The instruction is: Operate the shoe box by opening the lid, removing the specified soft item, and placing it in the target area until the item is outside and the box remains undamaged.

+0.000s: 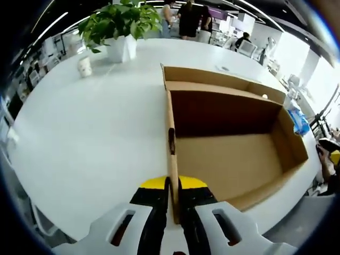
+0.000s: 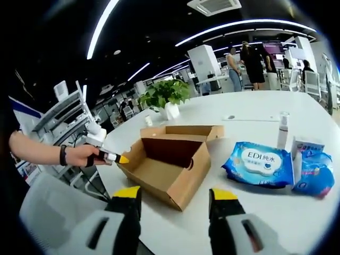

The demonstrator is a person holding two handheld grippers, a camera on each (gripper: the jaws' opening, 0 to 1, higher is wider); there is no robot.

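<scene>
The brown cardboard shoe box (image 1: 228, 159) lies open on the white table, its inside bare and its lid flap (image 1: 212, 77) folded back on the far side. My left gripper (image 1: 172, 183) is shut on the box's left wall, which stands between the two jaws. In the right gripper view a hand holds that left gripper (image 2: 109, 156) at the corner of the box (image 2: 170, 164). My right gripper (image 2: 175, 196) hovers open in front of the box with nothing between its jaws. A blue soft wipes pack (image 2: 260, 162) lies on the table to the right of the box.
A second blue pack (image 2: 313, 172), a small white carton (image 2: 305, 146) and a white bottle (image 2: 282, 130) stand right of the wipes. A potted plant (image 1: 119, 26) and a small cup (image 1: 85, 66) sit at the table's far side. People stand in the background.
</scene>
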